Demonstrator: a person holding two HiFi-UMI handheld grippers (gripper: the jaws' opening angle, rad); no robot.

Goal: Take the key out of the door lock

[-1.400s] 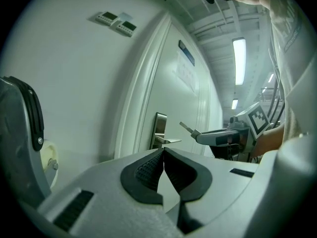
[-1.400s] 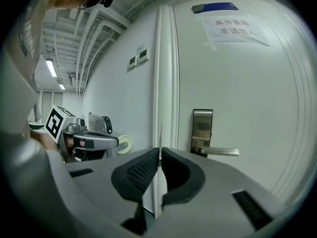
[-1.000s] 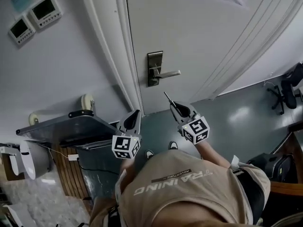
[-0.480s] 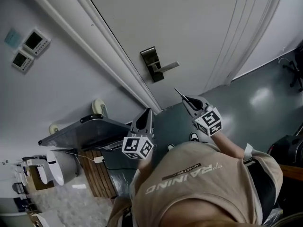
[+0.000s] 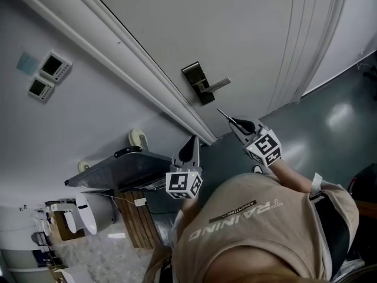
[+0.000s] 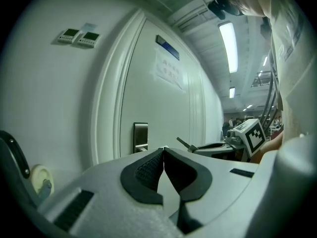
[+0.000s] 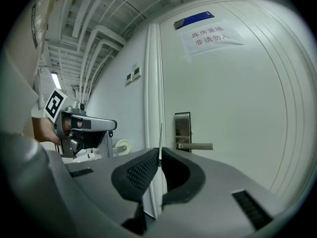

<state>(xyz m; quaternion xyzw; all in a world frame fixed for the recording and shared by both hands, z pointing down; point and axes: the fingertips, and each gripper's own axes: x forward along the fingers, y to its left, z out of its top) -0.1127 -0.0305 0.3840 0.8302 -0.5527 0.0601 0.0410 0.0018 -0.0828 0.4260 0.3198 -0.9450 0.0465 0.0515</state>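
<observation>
A person faces a white door (image 5: 247,34), a gripper in each hand. The right gripper (image 5: 235,123) pinches the key (image 5: 223,115) between its jaws, blade pointing toward the lock (image 5: 197,82) but well clear of it. The left gripper (image 5: 192,140), lower down, has its jaws pressed together on nothing.

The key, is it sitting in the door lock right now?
No, the key is pinched in the right claw, apart from the door lock.
</observation>
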